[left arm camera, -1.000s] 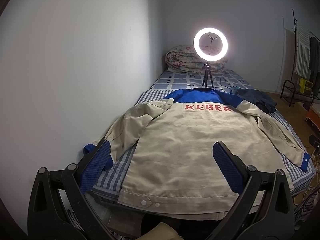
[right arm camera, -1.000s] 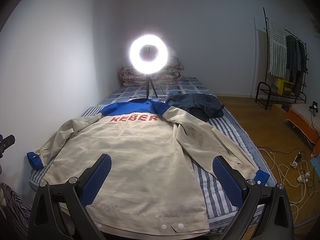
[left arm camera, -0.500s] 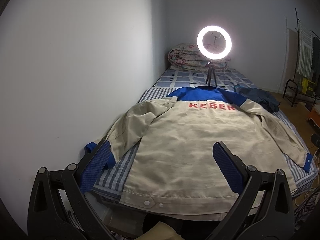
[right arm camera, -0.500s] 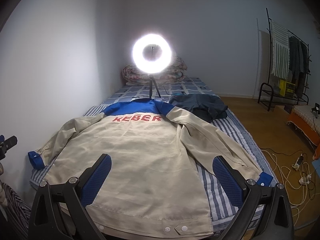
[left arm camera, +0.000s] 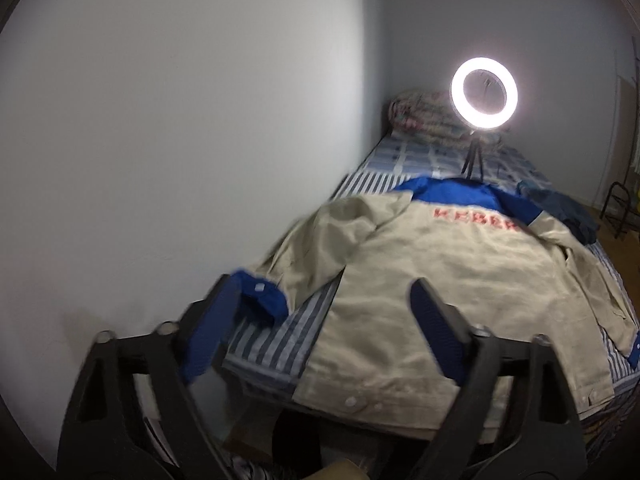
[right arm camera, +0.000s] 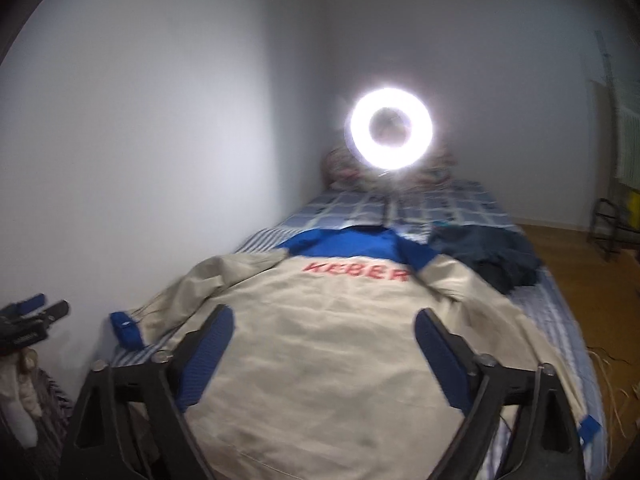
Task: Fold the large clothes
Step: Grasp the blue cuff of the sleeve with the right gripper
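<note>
A beige jacket [left arm camera: 460,264] with a blue yoke and red "KEBER" lettering lies back-up on the striped bed [left arm camera: 280,344]. Its left sleeve ends in a blue cuff [left arm camera: 264,300] near the bed's left edge; the right cuff [right arm camera: 590,428] hangs at the right edge. My left gripper [left arm camera: 324,284] hovers short of the bed's near left corner, its left finger overlapping the blue cuff in the picture. My right gripper [right arm camera: 324,314] hovers above the jacket [right arm camera: 340,360] near its hem. Both pairs of jaws are closing, with nothing pinched between them.
A lit ring light [right arm camera: 392,128] on a small tripod stands on the bed beyond the collar. A dark blue garment [right arm camera: 488,256] lies at the back right. A rolled quilt [left arm camera: 420,116] sits at the head. A white wall runs along the left; a rack [right arm camera: 608,224] stands on the wooden floor.
Both views have swung left and blurred. The left gripper now sits closer to the left cuff, the right gripper over the jacket's middle instead of its right half. Both finger gaps have narrowed.
</note>
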Available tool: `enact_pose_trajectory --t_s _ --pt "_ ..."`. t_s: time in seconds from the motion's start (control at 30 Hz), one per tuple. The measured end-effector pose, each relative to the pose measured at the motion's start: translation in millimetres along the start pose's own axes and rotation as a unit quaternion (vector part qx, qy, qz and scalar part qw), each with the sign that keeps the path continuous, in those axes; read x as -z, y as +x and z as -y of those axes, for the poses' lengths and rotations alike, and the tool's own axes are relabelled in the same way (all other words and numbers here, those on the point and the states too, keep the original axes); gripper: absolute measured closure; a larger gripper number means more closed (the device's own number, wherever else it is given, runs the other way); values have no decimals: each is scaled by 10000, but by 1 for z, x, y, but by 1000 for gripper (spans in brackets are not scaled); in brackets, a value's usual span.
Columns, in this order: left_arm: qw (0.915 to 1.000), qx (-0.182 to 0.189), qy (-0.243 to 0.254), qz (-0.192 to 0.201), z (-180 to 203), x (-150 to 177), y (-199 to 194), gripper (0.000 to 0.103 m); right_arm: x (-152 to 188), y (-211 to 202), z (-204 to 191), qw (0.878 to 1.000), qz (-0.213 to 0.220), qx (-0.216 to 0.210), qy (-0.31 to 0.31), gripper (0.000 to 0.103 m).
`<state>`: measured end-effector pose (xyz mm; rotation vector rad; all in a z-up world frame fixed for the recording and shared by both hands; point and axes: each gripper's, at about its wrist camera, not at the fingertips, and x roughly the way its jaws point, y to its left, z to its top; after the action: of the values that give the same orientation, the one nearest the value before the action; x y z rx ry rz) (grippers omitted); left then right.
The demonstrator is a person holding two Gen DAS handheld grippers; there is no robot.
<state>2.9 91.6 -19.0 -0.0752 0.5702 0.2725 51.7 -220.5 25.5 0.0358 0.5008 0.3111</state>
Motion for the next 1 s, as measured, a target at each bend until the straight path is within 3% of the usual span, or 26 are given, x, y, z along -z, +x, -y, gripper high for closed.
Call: enact_pose_trajectory --t_s 0.07,0.2,0.27,0.37,0.47,0.7,0.83,1.0 --pt "9995 53 -115 -298 -9 7 15 35 -7 22 -5 9991 -280 -295 -140 28" --pt "9963 35 -496 -701 -27 23 40 47 -12 58 -14 9948 -690 -713 -210 41" --pt "9936 126 -732 -849 -37 31 46 60 -13 79 -20 9904 -955 -985 -148 43" --pt "9937 151 -754 -811 -45 39 41 60 -11 108 -40 9804 -1264 -1504 -146 43" --pt "9961 2 -667 -583 -56 42 25 60 -13 137 -85 9682 -1435 -2014 -367 43" --pt "9978 -261 -501 -347 -83 56 -3 60 1 195 -221 9300 -1758 -3072 -991 43" --pt "9971 -306 -630 -308 -98 66 -11 60 27 225 -299 9068 -1967 -3386 -1559 43" --pt "9966 -416 -684 -209 -111 74 -16 60 57 257 -369 8942 -2149 -3323 -2091 43"
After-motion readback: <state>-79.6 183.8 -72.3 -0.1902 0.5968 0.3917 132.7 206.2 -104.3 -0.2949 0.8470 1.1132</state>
